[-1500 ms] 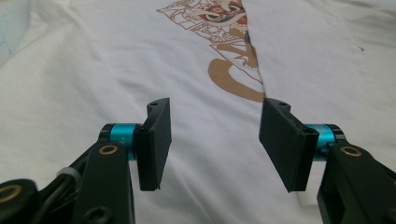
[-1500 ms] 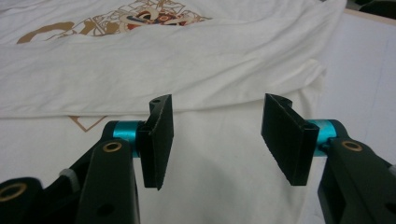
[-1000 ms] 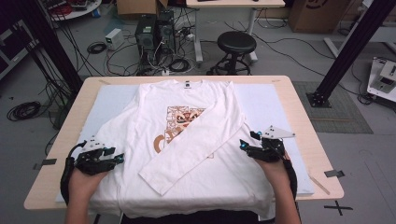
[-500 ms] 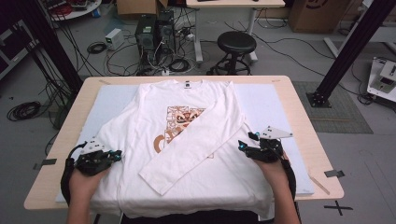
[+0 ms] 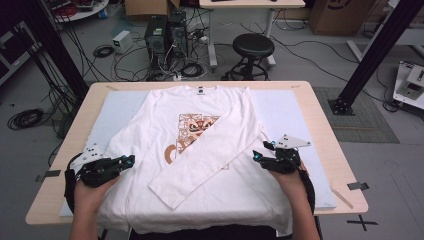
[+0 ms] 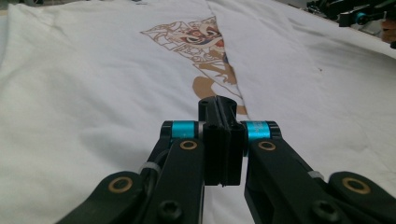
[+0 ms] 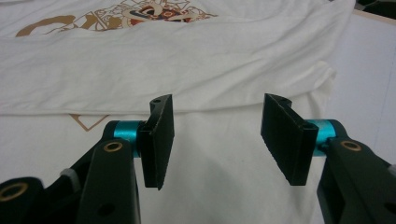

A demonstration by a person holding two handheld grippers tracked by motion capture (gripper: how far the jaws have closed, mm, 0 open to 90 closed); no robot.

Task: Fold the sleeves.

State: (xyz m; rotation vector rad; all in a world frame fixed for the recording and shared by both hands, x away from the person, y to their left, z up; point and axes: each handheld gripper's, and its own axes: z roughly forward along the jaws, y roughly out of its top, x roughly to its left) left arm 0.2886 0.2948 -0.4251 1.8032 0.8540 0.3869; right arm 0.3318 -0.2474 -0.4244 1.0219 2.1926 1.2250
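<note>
The white shirt [image 5: 200, 145] lies flat on the table [image 5: 320, 107], one sleeve [image 5: 210, 155] folded across its print; my left gripper [image 6: 219, 135] is pinched closed on nothing, my right gripper [image 7: 217, 135] gapes wide and empty, poised at the shirt's side for the next fold

- The table [image 5: 320, 107] has a light wooden top, with its edges bare around a mat.
- A pale blue mat [image 5: 287, 107] lies flat on the table and covers most of it.
- A white shirt [image 5: 165, 125] lies spread on the mat, collar at the far side, hem hanging over the near edge.
- One sleeve [image 5: 210, 155] is folded slantwise across the shirt's printed front.
</note>
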